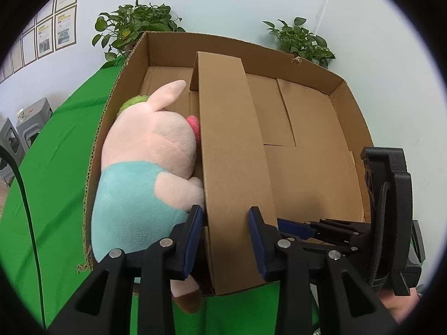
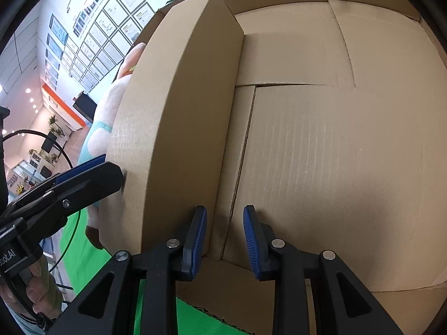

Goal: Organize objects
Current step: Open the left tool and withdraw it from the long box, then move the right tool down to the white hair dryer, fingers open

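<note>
On the far left the green-clothed counter (image 1: 61, 145) is carrying the open cardboard tray (image 1: 349, 106), w/ the plush pig (image 1: 145, 150) lying along the tray's left wall, head toward the far end, one foot sticking out over the near edge. It's sitting wedged btwn that wall and the slim cardboard box (image 1: 232, 139), which is standing on edge like a divider; we're judging the box is being set there to pen the pig in and split the tray. The left gripper (image 1: 226, 223) is straddling the box's near end, left pad against the box's left side next to the pig, jaws narrowed, but we can't tell if they're actually clamping it. Just to the right, the right gripper (image 2: 225, 223) is pointing down at the tray floor beside the box, jaws clenched to their narrowest w/ nothing in them, its left finger close against the box's right face, prob. steadying or nudging it. Right of that, the rest of the tray floor is showing only folded flaps.
</note>
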Demonstrator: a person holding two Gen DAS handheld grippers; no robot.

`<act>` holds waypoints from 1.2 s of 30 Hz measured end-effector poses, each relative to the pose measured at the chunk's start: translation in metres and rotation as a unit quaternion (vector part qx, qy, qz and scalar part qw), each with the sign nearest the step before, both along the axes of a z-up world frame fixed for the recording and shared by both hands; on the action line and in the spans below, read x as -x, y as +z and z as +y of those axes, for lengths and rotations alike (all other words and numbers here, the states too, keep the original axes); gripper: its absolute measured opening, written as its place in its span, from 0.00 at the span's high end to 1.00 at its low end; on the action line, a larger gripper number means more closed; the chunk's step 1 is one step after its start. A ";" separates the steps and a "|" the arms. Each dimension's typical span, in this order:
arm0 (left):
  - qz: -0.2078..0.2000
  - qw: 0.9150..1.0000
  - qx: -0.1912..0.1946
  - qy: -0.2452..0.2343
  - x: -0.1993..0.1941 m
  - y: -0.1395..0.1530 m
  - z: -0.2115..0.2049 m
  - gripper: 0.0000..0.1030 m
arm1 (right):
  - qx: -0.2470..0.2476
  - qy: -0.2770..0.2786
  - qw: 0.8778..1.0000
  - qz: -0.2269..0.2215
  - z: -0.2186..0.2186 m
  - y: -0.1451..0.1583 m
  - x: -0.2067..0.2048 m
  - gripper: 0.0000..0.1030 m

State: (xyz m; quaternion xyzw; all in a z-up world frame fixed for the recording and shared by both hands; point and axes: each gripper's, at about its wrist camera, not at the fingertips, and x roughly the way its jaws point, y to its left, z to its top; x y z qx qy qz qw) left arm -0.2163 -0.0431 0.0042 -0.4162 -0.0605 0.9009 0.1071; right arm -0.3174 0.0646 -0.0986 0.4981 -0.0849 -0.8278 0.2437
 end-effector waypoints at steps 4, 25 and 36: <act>0.033 0.999 0.019 0.008 -0.016 0.012 -0.002 0.54 | -0.024 -0.021 0.999 0.025 -0.003 0.011 -0.013 0.43; 0.197 0.975 0.090 0.043 -0.091 0.039 0.041 0.16 | -0.125 -0.120 0.954 0.246 0.111 0.089 -0.210 0.00; 0.130 0.975 0.179 0.034 -0.037 -0.011 0.070 0.18 | -0.106 -0.118 0.968 0.195 0.114 0.055 -0.226 0.00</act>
